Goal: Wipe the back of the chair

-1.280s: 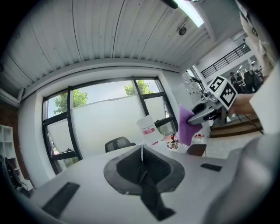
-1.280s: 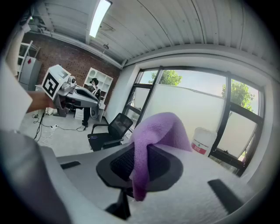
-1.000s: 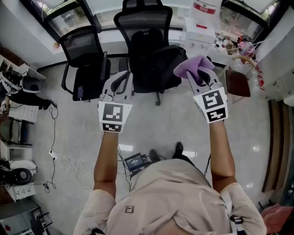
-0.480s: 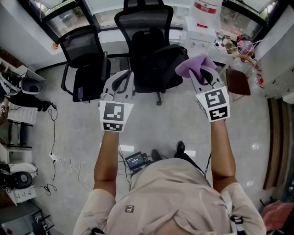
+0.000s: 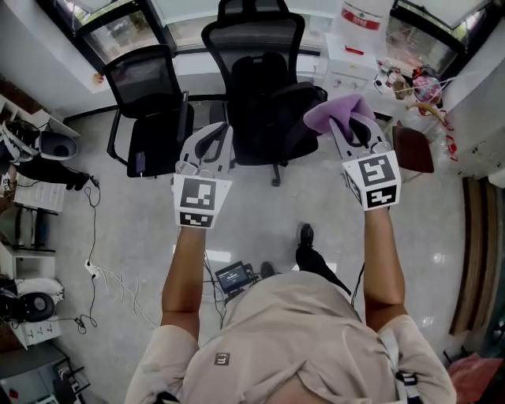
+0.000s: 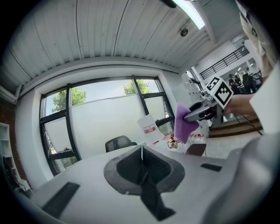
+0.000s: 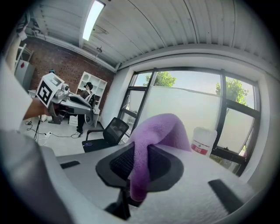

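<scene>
The black chair with the headrest stands in the middle, near the window wall. Its seat is turned to the person and its back is on the far side. A second chair stands just beside it on the left, and their armrests are close together.

The right gripper is held up in the air. Its fingers are closed on a purple cloth, which hangs folded over them. In the head view the cloth lies over the right edge of the chair's seat, apart from the back; I cannot tell if it touches the chair.

The left gripper is over the left edge of the same seat. Its fingers are pressed together with nothing between them.

Between the person and the chairs the grey floor is open. Cables lie on the left of the floor, and a white water bottle stands to the right of the chair.
</scene>
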### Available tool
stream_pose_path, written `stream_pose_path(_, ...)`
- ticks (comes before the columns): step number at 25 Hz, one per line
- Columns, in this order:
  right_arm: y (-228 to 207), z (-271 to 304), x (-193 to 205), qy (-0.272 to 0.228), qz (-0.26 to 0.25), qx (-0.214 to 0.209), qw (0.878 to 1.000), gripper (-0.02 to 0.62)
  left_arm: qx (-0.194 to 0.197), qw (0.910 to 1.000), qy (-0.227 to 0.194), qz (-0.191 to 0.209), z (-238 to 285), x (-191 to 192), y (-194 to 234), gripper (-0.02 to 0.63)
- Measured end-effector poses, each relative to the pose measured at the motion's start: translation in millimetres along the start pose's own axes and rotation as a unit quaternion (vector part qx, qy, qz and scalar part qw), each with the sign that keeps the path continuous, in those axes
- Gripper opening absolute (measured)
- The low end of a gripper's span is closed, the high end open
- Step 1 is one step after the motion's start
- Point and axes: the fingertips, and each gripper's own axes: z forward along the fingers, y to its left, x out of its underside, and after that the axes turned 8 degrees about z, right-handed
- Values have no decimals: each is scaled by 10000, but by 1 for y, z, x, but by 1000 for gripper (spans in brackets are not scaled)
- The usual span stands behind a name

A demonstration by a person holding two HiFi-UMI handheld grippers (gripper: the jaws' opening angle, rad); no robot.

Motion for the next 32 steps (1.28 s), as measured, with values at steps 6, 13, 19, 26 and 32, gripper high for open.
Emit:
stream_pose_path(6, -40, 50, 4, -95, 45, -182, 9998, 52, -241, 9995, 224, 33, 41, 11, 14, 11)
stream_pose_path(13, -91, 118, 14, -62, 48, -690, 9976, 52, -468, 9975, 535, 32, 114, 14, 23, 11)
stream_pose_path(19, -137, 167, 23, -42, 34, -970, 9953, 52, -649, 9951, 742, -32, 172, 17, 24, 11)
stream_pose_path(26, -179, 205, 29, -83, 91, -1222, 9924, 52, -779, 9927, 923, -65, 227, 16, 20, 11)
stream_pose_path(32, -199, 223, 35, -129, 160, -1407, 9898, 52, -732, 9921, 1019, 33, 263, 10, 11, 11)
